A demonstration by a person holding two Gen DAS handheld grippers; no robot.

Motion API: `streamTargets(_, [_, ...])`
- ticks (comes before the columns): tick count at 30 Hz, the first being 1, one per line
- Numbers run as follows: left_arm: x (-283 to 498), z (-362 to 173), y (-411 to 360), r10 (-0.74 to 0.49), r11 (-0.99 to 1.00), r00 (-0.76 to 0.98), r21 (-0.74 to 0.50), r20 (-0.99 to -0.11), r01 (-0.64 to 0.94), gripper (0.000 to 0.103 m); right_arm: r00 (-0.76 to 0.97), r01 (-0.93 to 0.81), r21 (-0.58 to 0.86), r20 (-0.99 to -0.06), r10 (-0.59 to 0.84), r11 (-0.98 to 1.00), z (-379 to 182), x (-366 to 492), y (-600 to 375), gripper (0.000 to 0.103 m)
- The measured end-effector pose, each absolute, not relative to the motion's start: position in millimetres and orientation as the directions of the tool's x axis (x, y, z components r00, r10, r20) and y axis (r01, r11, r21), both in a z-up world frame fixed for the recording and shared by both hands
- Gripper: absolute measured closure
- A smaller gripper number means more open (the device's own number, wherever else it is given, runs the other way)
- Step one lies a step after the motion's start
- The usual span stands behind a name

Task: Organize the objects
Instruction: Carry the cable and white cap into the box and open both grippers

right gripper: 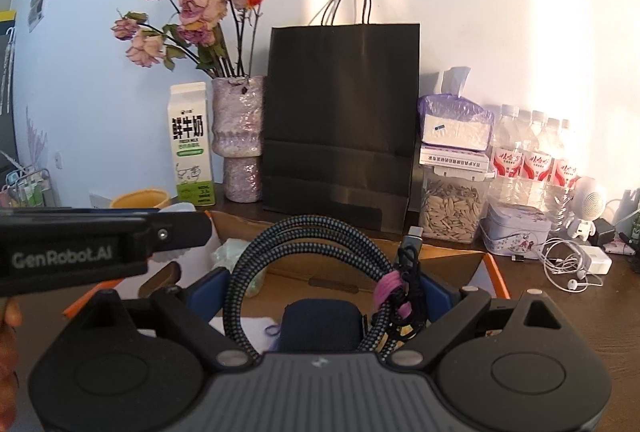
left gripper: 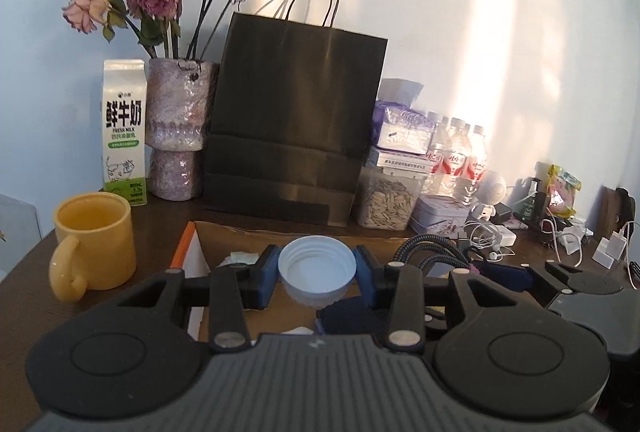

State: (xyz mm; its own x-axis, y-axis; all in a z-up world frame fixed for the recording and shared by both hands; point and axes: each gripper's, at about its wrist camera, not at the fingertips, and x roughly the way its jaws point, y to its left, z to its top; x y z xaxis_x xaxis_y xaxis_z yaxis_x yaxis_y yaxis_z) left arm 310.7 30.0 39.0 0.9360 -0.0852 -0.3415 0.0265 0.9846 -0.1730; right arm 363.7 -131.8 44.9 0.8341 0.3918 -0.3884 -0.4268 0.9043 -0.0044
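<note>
Both your grippers are loaded above the cardboard box [right gripper: 452, 256] on the worktop [left gripper: 24, 260].
Your right gripper [right gripper: 320, 296] has its jaws clenched around the coiled braided cable [right gripper: 256, 256]; your left gripper [left gripper: 317, 274] has its jaws pinching the white cap [left gripper: 316, 272] over the box.

I see a smooth white plastic cap [left gripper: 317, 274], ribbed inside, and a cable [right gripper: 256, 264] sheathed in woven cloth. The black bag [left gripper: 296, 120] looks like matt creased paper, the yellow mug [left gripper: 94, 242] glossy ceramic, the table [left gripper: 24, 272] dark wood.
</note>
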Motion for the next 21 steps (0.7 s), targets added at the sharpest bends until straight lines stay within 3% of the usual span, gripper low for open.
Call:
streamTargets(15, [330,22,36,-0.070,0.987,0.916,-0.162,-0.396,0.005,0.062,0.811,-0.427,0.002,-0.441,0.384,0.904,24,384,-134,0.007])
streamTargets(17, [331,22,36,-0.062,0.988,0.913,-0.156,-0.404,-0.002,0.050,0.805,-0.433,-0.002,-0.452,0.386,0.901,23,385,-133,0.007])
streamTargets(19, [330,22,35,-0.048,0.988,0.912,-0.152,-0.407,-0.016,0.009,0.806,-0.430,-0.011,-0.455,0.378,0.903,22,385,-131,0.001])
streamTargets(21, [329,22,34,-0.021,0.990,0.919,-0.133,-0.395,-0.035,0.000,0.811,-0.422,-0.022,-0.457,0.366,0.906,22,385,-130,0.000])
